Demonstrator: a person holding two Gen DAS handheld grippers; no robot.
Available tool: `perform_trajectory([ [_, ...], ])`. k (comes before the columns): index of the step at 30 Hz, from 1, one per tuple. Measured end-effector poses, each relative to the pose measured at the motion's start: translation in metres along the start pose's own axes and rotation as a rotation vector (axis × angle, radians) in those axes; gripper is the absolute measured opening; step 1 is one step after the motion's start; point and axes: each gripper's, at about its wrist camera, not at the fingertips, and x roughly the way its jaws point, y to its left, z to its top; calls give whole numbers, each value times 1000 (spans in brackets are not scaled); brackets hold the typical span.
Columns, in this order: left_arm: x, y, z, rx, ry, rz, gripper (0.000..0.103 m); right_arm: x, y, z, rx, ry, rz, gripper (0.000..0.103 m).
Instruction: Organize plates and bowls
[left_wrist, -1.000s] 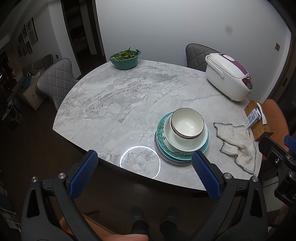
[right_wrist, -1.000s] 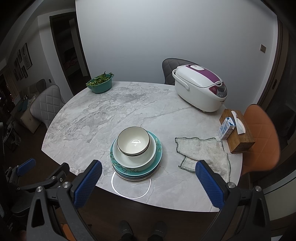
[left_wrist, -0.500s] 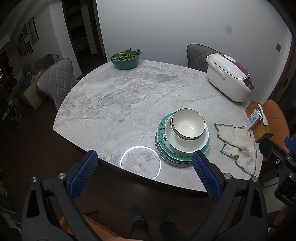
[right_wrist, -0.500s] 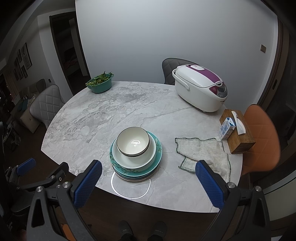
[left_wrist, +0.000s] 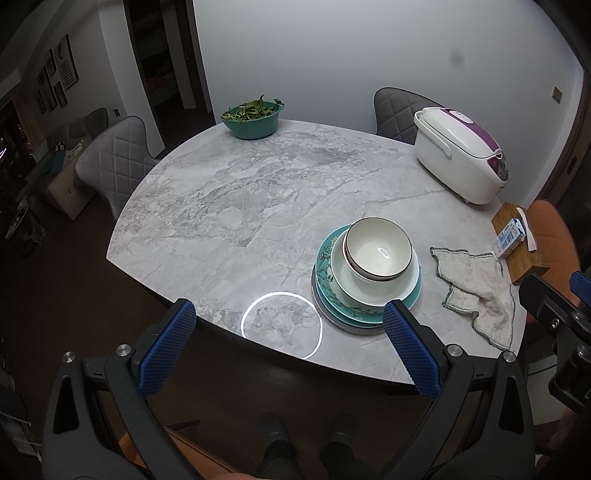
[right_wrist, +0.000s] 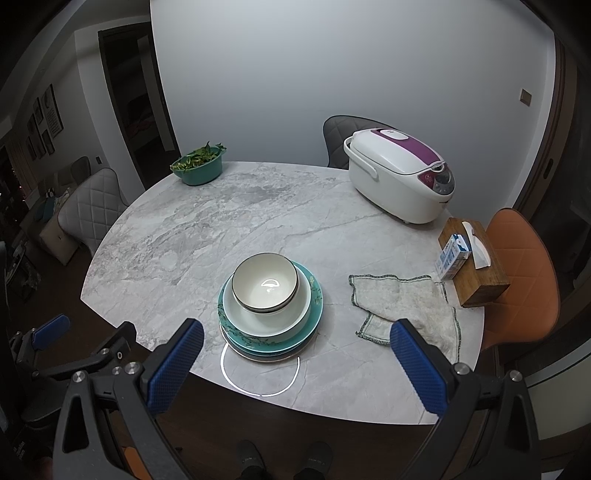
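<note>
- The left tool (left_wrist: 288, 347) hangs over the near edge of the worktop (left_wrist: 258, 206), its blue fingers (left_wrist: 168, 347) spread wide with nothing between them.
- The right tool (right_wrist: 295, 362) sits likewise above the near edge, fingers wide apart and empty.
- The dishes form one stack near the worktop's near edge: a dark-rimmed bowl (right_wrist: 265, 282) on a white plate (right_wrist: 258, 321), on a teal plate (right_wrist: 314, 306), with a grey plate (left_wrist: 325, 317) at the bottom.
- A bright ring of light (left_wrist: 282, 325) lies on the worktop just left of the stack in the left view.
- A cloth (right_wrist: 406, 306) lies crumpled right of the stack, apart from it.
- A wooden box (right_wrist: 476, 266) with a small carton (right_wrist: 452, 256) against it stands at the right edge.
- A rice cooker (right_wrist: 399, 181) stands far right; a teal bowl of greens (right_wrist: 199, 166) far left.
- Socked feet (left_wrist: 273, 439) show below the worktop.
</note>
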Motion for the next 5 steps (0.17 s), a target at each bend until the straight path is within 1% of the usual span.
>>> perform_trajectory([
  [5, 1, -1, 0, -2, 1, 3, 103, 0, 0, 0, 0, 0, -1, 103],
])
